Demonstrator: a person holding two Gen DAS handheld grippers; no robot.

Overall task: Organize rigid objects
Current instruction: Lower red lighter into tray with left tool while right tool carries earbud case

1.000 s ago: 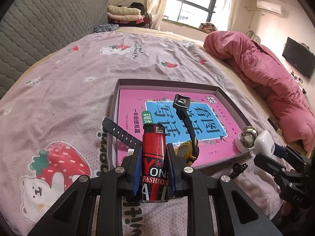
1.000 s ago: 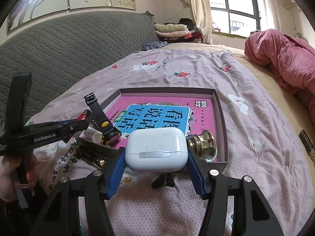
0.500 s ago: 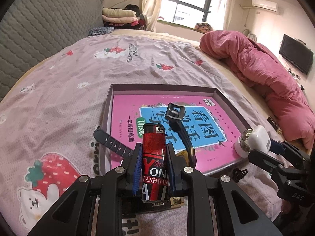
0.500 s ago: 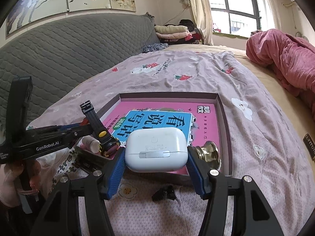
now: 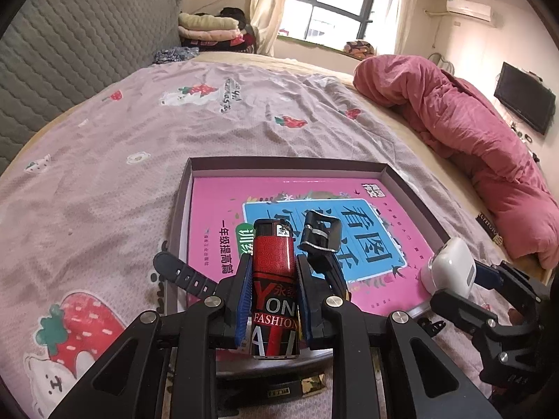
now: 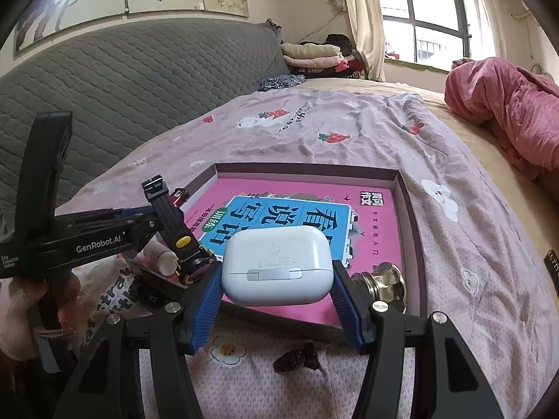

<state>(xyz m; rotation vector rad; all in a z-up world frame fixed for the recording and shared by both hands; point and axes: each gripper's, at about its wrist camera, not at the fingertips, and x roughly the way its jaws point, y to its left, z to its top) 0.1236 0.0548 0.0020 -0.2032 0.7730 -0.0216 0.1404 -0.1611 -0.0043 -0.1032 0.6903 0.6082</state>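
The left gripper [image 5: 273, 291] is closed tight on a red lighter [image 5: 273, 281]. The lighter stands up tall between the blue pads, with its black top pointing up and away, just over the near edge of a flat box [image 5: 412, 192]. The right gripper [image 6: 277, 291] is closed on a white earbud case [image 6: 277, 265]. The case lies on its side, its long side going left to right, above the near edge of the same box.

Both grippers are over a bed with a purple sheet [image 5: 104, 181] that has strawberries and little bears on it. A small black clip [image 6: 297, 361] lies on the sheet just under the right gripper. The box sits on the sheet. In it lies a pink book [image 6: 377, 223] with a blue picture. A black watch [image 5: 319, 241] rests on the book near the lighter, its strap sticking up. A shiny gold knob [image 6: 384, 282] sits in the near right corner of the box.

Farther back, a pink blanket [image 5: 471, 132] is piled along the right side of the bed. A grey padded headboard [image 6: 139, 83] is on the left. Folded clothes [image 5: 209, 29] and a bright window [image 5: 335, 3] are at the far end.
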